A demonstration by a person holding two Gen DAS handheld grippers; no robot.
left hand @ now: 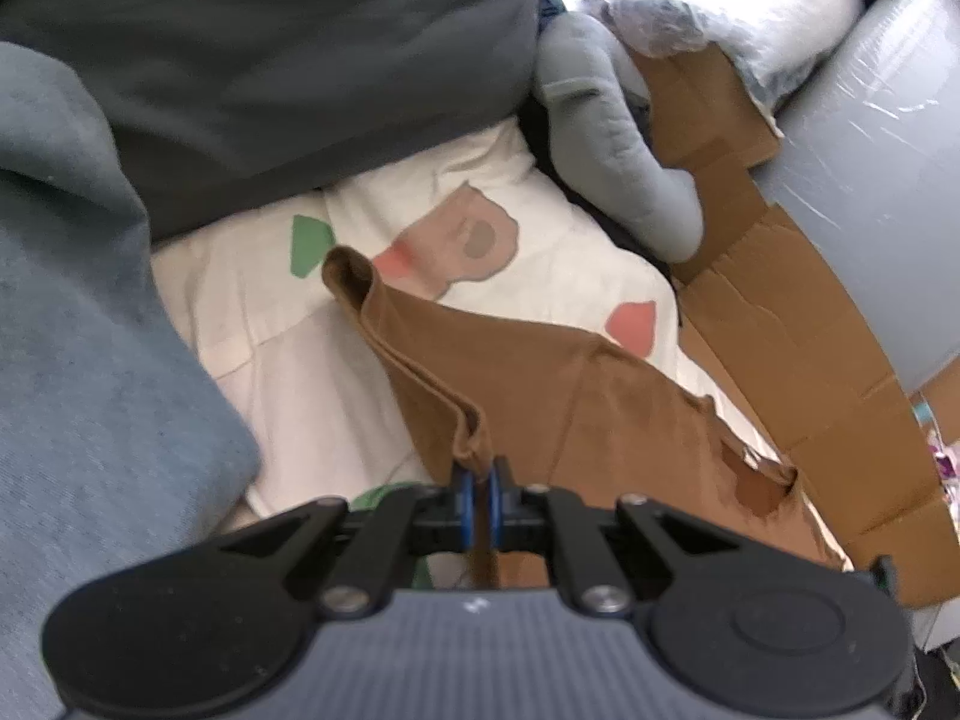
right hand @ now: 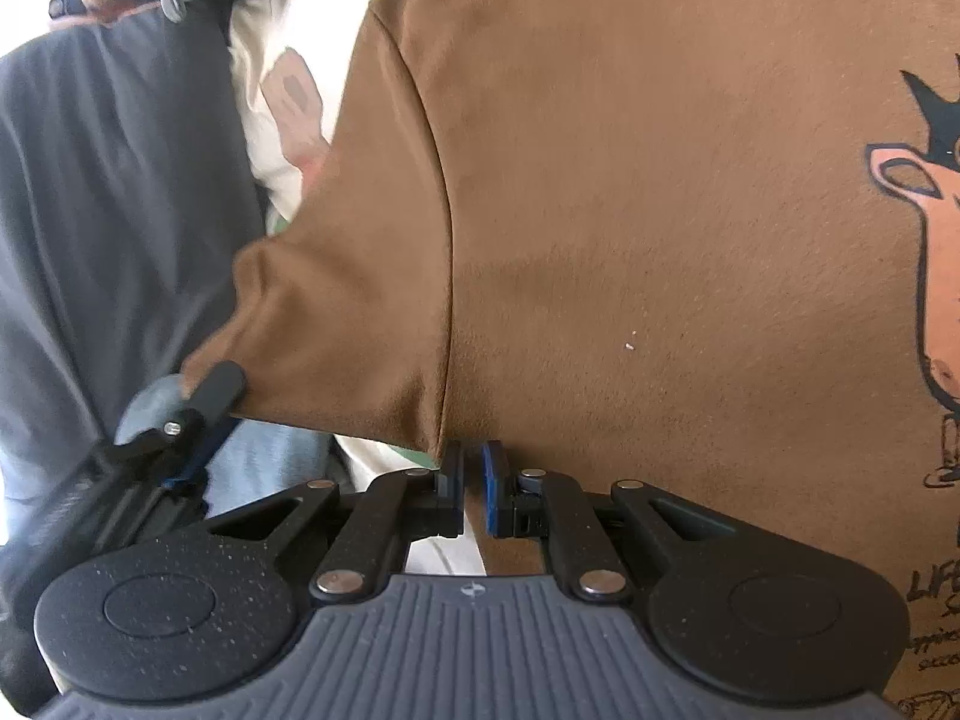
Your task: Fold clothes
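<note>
One brown T-shirt (right hand: 660,210) is the garment in hand, spread over a white bedsheet (left hand: 288,348) printed with green, pink and tan shapes. Its fabric fills most of the right wrist view, with a seam running down toward the near edge and a cartoon print with dark lettering on the far right side. The right gripper (right hand: 474,468) has its jaws drawn together on the shirt's near edge just beside that seam, a thin fold of brown cloth pinched between the blue pads. To the left in the same view, the left gripper (right hand: 210,387) has hold of the tip of a bunched corner of the shirt. From the left wrist view, the left gripper (left hand: 478,480) is closed on a doubled edge of the brown cloth, which runs away from the pads toward the far left as a narrow folded ridge. Beyond the shirt, a dark grey garment (left hand: 300,78) lies at the far side, and a blue-grey fabric (left hand: 90,330) covers the left. On the right sit a pale blue plush shape (left hand: 606,156), a flattened cardboard piece (left hand: 798,324) and a plastic-wrapped grey roll (left hand: 888,180).
</note>
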